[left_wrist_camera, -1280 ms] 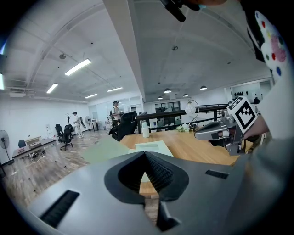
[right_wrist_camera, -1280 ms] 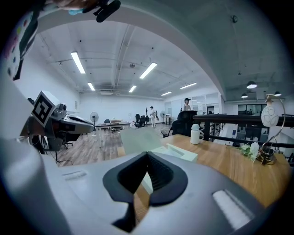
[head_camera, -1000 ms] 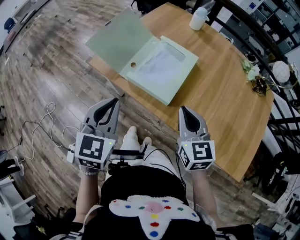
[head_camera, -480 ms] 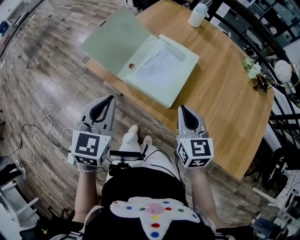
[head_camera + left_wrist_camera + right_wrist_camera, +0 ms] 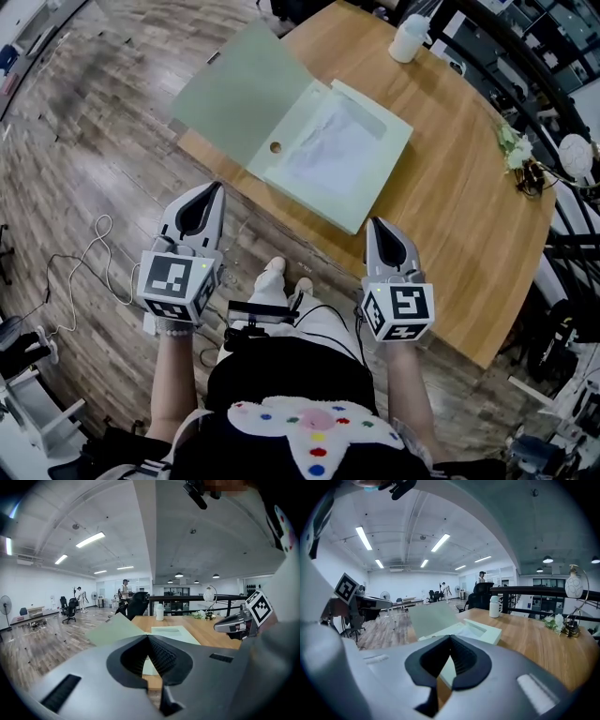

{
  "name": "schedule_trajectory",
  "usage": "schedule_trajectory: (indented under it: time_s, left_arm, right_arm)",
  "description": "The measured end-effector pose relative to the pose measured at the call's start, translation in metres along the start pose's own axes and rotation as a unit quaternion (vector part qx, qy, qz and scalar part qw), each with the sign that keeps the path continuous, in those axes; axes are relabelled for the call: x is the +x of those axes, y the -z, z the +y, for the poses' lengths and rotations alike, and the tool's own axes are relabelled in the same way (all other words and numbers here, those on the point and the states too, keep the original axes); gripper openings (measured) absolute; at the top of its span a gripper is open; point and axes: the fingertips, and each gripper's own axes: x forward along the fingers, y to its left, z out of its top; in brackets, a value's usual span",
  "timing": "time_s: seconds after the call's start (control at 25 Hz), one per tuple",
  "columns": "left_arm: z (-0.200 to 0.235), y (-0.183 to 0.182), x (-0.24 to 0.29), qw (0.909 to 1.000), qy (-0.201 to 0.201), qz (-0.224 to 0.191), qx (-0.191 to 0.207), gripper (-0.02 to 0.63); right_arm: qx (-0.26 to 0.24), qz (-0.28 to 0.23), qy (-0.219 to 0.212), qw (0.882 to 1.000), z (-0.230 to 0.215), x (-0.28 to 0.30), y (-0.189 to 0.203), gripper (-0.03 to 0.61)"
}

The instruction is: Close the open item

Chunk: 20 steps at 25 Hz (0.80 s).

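A pale green file box [image 5: 333, 155] lies open on the wooden table [image 5: 469, 216], white papers inside it. Its lid [image 5: 242, 92] is flung back to the left and hangs past the table's edge over the floor. In the left gripper view the box [image 5: 174, 633] lies ahead, and in the right gripper view the box [image 5: 473, 630] is also in front. My left gripper [image 5: 208, 190] is shut and empty, held off the table's near edge below the lid. My right gripper [image 5: 379, 225] is shut and empty, over the table's near edge just short of the box.
A white bottle [image 5: 410, 39] stands at the table's far end. A small flower ornament [image 5: 521, 159] and a lamp [image 5: 576, 155] sit at the right rim. A cable [image 5: 80, 258] trails on the wooden floor at left. Office chairs [image 5: 70, 609] and people stand far off.
Both grippers have shifted slightly, the left toward the lid and the right a bit to the right; the view moved so the box sits a little lower. Both stay shut.
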Motion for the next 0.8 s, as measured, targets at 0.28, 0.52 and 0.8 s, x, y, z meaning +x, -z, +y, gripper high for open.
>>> schedule_trajectory:
  time_s: [0.28,0.52,0.8]
  left_arm:
    - [0.035,0.0,0.028,0.9994,0.005,-0.01,-0.032,0.006]
    - [0.063,0.006,0.046,0.9975,0.007,-0.016,-0.069,0.006]
    - [0.092,0.025,0.073,0.9903,0.004,-0.013,-0.138,0.009]
  right_arm:
    - [0.005,-0.001,0.018,1.0,0.002,0.023,-0.01,0.006]
    - [0.006,0.005,0.032,0.999,0.006,0.035,-0.015,0.006]
    - [0.011,0.009,0.043,0.999,0.009,0.052,-0.017,0.006]
